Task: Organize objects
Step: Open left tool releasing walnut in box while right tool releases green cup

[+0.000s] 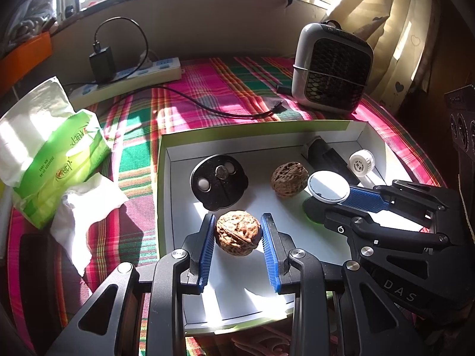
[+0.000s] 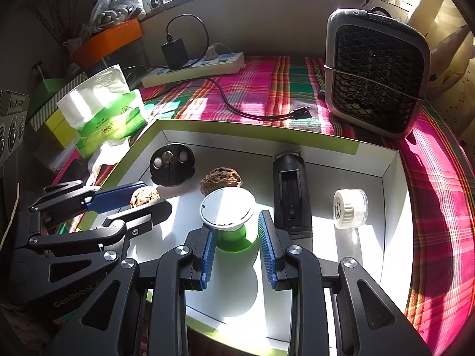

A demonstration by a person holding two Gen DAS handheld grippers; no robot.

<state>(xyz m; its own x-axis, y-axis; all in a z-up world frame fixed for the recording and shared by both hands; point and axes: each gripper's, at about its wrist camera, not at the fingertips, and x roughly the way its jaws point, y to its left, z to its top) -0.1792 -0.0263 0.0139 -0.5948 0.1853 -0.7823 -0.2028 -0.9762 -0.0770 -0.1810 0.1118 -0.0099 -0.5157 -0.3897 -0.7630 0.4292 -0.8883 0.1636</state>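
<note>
Left hand-held gripper [image 1: 237,234] clasps one of two walnuts [image 1: 238,233]; right hand-held gripper [image 2: 236,234] clasps the single green-based mirror [image 2: 228,210].

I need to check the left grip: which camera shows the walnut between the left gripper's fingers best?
The left wrist view: the walnut sits central and unobstructed between the blue pads. In the right wrist view only part of it shows behind the left gripper.

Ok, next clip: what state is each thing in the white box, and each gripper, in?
Left gripper: shut on the near brown walnut.
Right gripper: straddles the green-based, white-topped piece; contact unclear.
Far darker walnut: resting free.
Round black disc: lying flat.
Black oblong device: lying down.
White ribbed cap: on its side.
White shallow box: open.
</note>
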